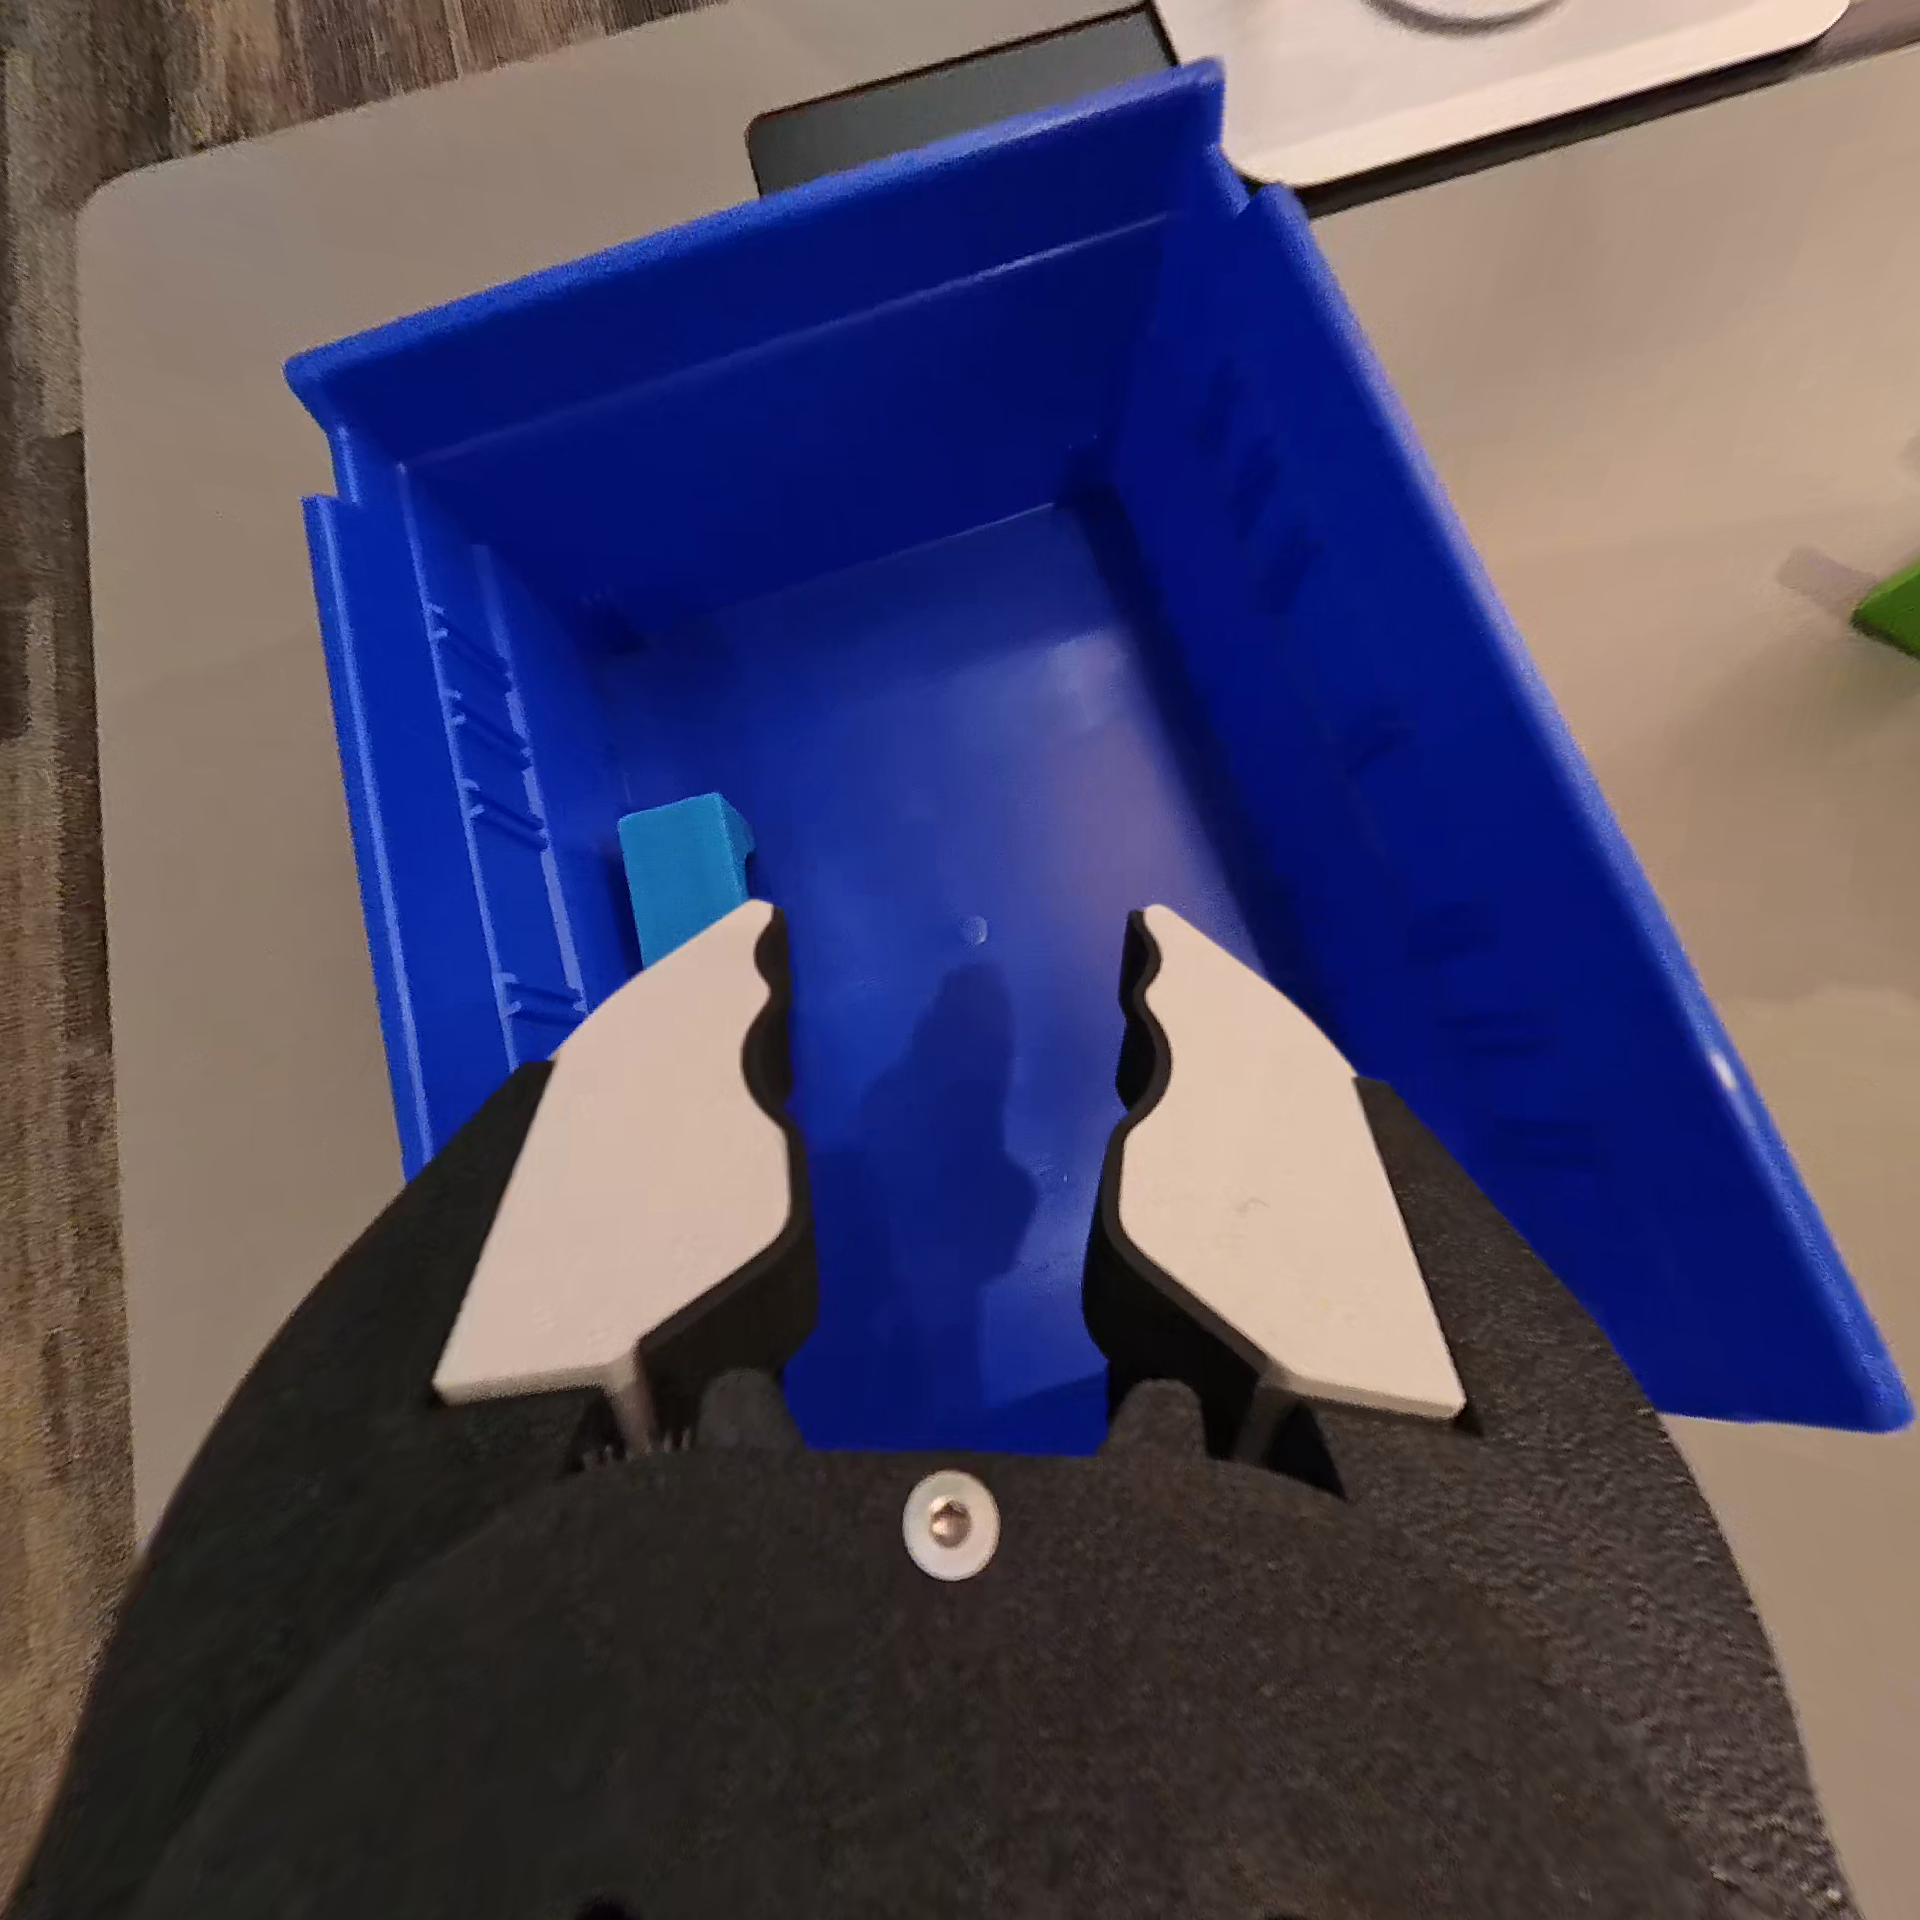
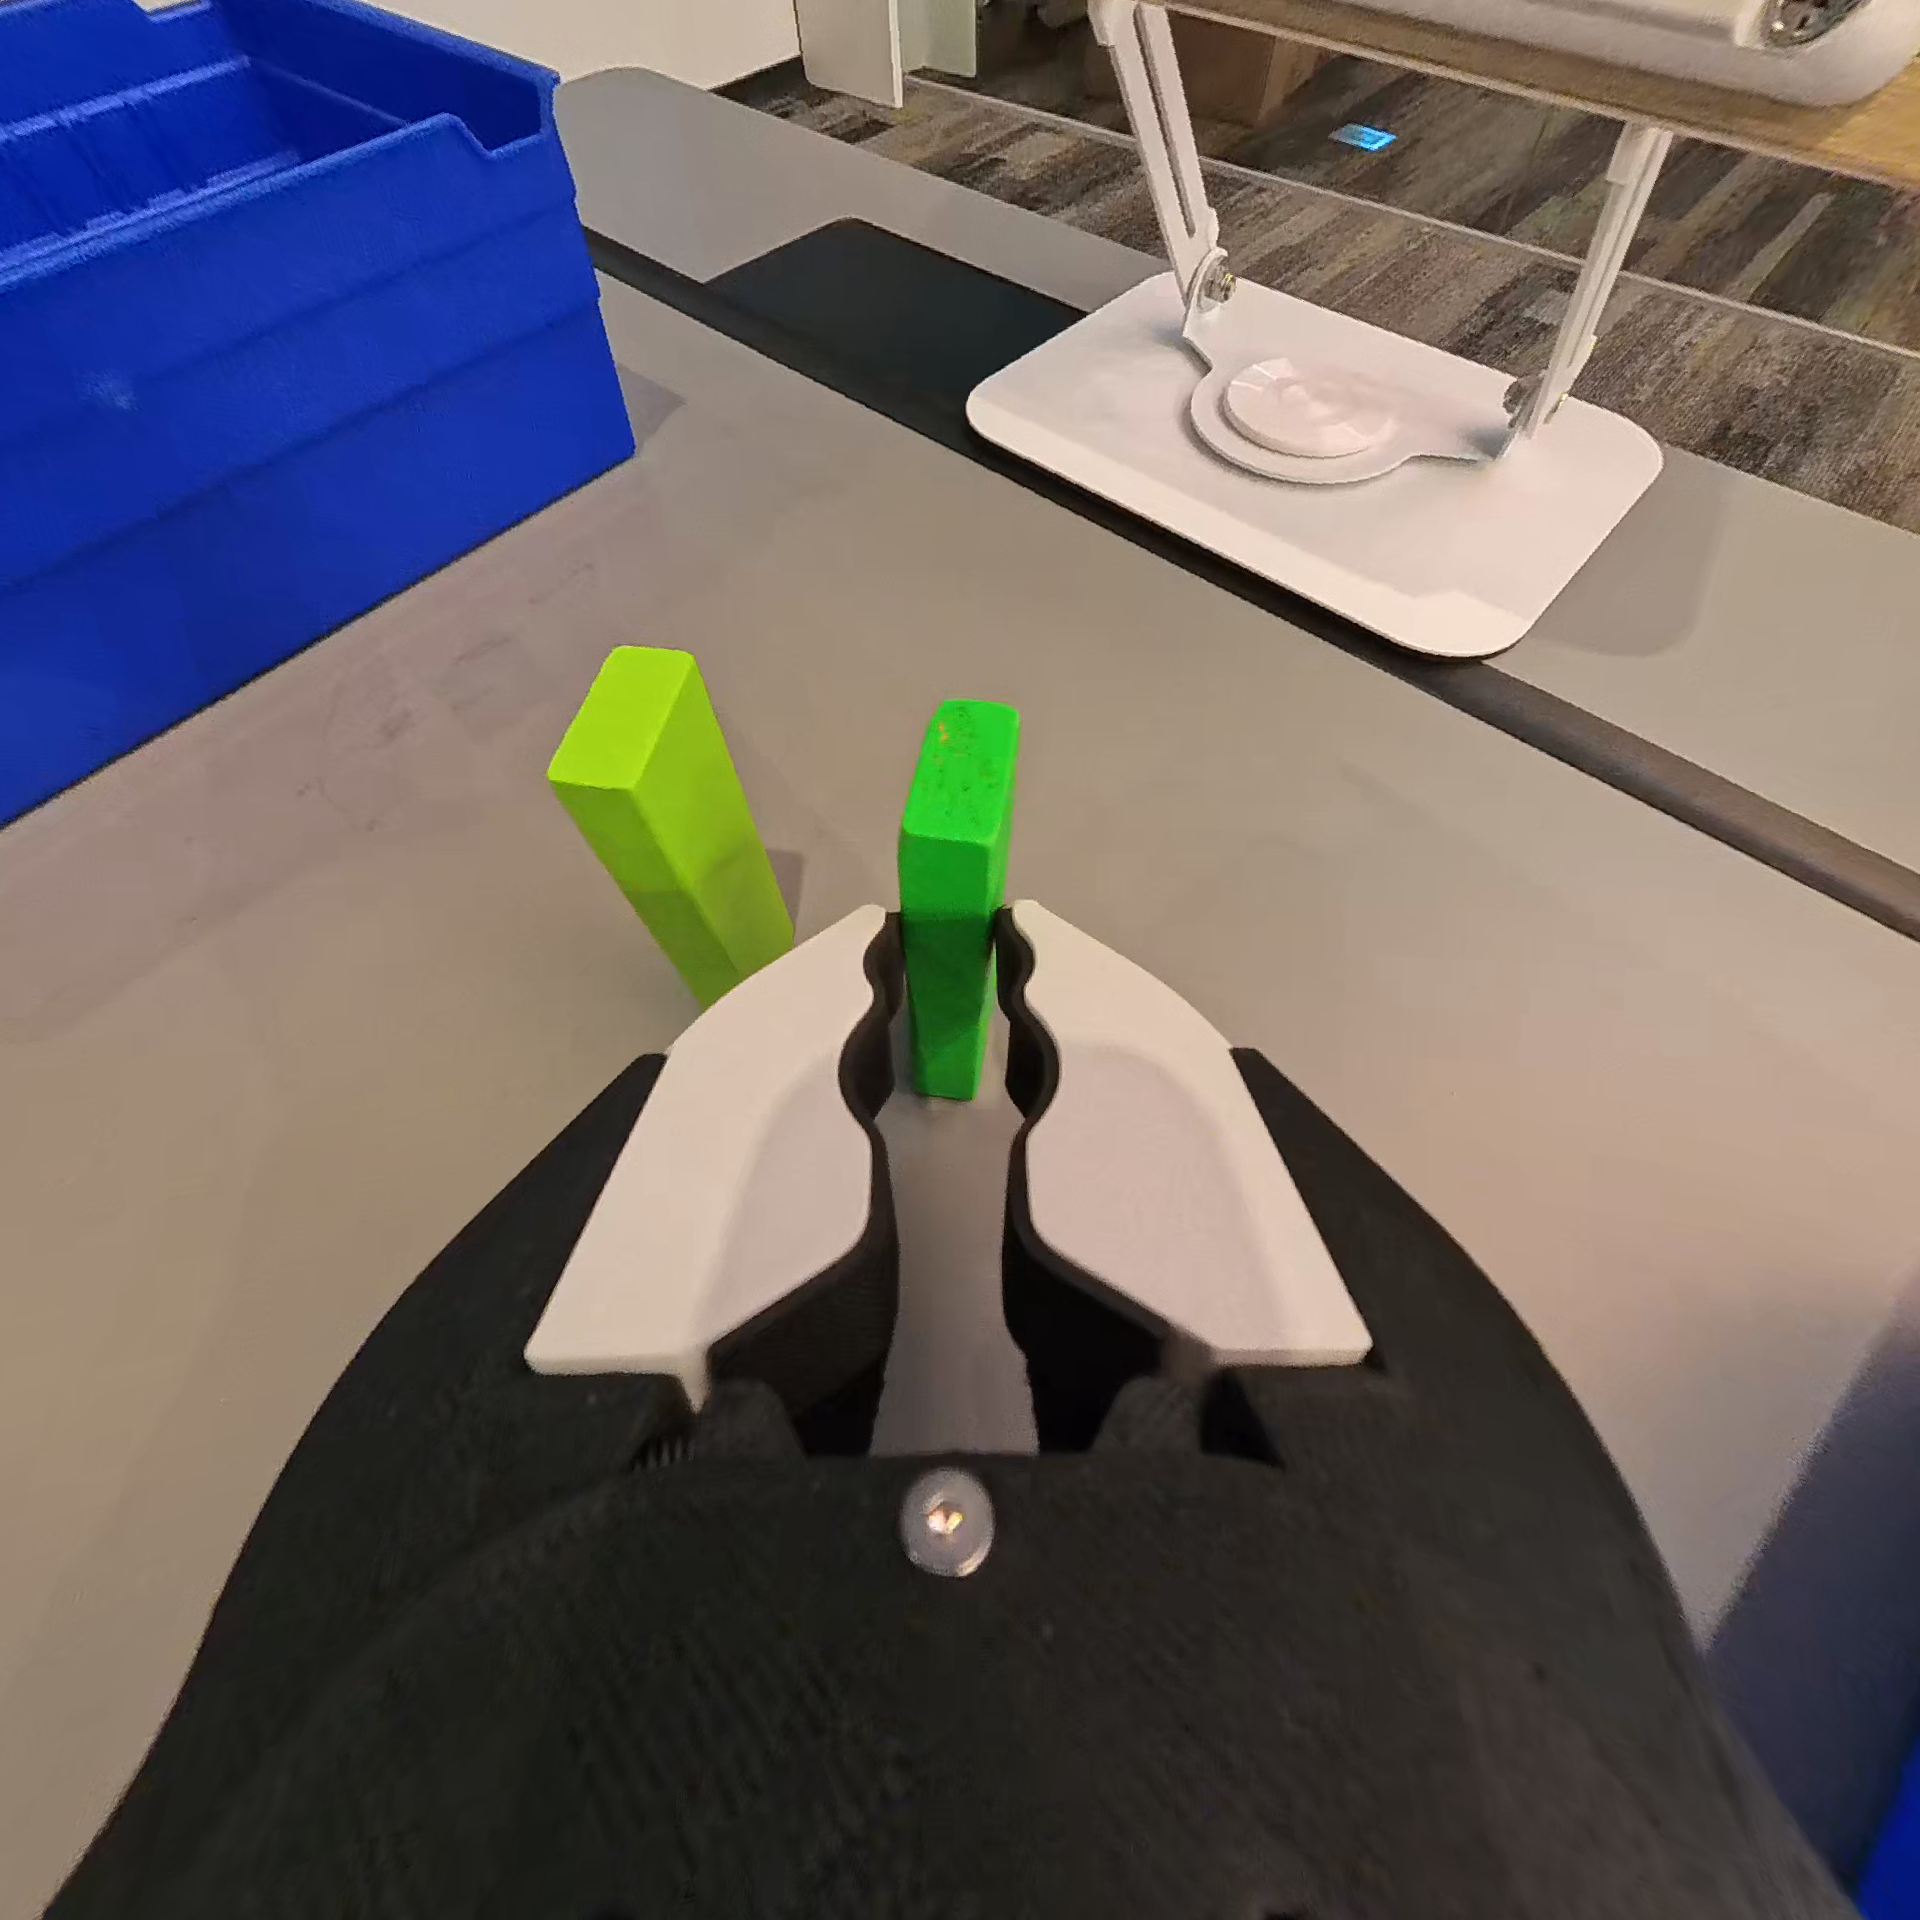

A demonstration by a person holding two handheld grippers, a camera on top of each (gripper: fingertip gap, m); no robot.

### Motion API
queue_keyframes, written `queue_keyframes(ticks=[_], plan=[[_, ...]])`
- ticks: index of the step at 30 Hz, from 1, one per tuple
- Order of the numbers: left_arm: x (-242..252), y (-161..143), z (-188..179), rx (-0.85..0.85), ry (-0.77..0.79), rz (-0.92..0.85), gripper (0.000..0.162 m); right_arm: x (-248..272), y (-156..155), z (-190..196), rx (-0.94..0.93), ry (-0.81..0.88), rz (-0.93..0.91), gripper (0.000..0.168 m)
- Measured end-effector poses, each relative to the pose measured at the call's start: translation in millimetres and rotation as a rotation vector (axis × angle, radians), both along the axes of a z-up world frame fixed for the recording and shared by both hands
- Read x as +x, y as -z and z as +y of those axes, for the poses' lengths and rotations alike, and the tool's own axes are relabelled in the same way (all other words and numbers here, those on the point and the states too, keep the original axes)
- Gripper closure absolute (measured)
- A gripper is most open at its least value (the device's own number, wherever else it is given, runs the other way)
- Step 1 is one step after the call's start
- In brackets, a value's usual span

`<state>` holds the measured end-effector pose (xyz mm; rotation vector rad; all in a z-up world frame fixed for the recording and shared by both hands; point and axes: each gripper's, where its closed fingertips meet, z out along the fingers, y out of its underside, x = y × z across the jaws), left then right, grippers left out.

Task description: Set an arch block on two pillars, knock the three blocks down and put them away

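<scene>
My left gripper is open and empty, held over the inside of the blue bin. A light blue block with a notched edge lies on the bin floor against the left wall, partly hidden by my left finger. In the right wrist view, my right gripper is shut on a dark green pillar that stands upright on the grey table. A lime green pillar stands upright just to its left, apart from it.
The blue bin stands at the far left of the right wrist view. A white hinged stand sits on the back right of the table, next to a dark strip. A green piece shows at the left wrist view's right edge. Left tips to right tips: about 35 cm. The right gripper is farther from the light blue block, some 40 cm, than the left, some 9 cm.
</scene>
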<state>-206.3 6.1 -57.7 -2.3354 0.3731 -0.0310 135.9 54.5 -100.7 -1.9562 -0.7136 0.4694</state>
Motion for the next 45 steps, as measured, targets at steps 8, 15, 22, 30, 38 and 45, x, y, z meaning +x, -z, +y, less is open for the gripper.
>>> queue_keyframes(ticks=[8,15,22,30,38,45], plan=[[-26.0,21.6,6.8,-0.127,-0.064,0.123,0.109,-3.1,-13.2,-2.4,0.046,-0.016,0.0,0.135],[-36.8,46.7,29.7,-0.316,-0.12,0.303,0.11,-6.6,-44.6,-10.0,0.113,-0.043,0.065,0.134],[-61.4,69.4,33.2,-0.465,-0.26,0.416,0.102,-9.6,-46.2,-13.1,0.101,-0.078,0.059,0.134],[-56.6,81.1,27.6,-0.525,-0.258,0.382,0.092,-11.2,-42.5,-13.2,0.087,-0.091,0.036,0.134],[-53.1,75.6,31.0,-0.521,-0.274,0.262,0.097,-10.7,-39.4,-12.0,0.07,-0.089,0.043,0.134],[-53.8,86.7,31.7,-0.574,-0.279,0.201,0.126,-9.8,-41.1,-11.4,0.071,-0.091,0.04,0.134]])
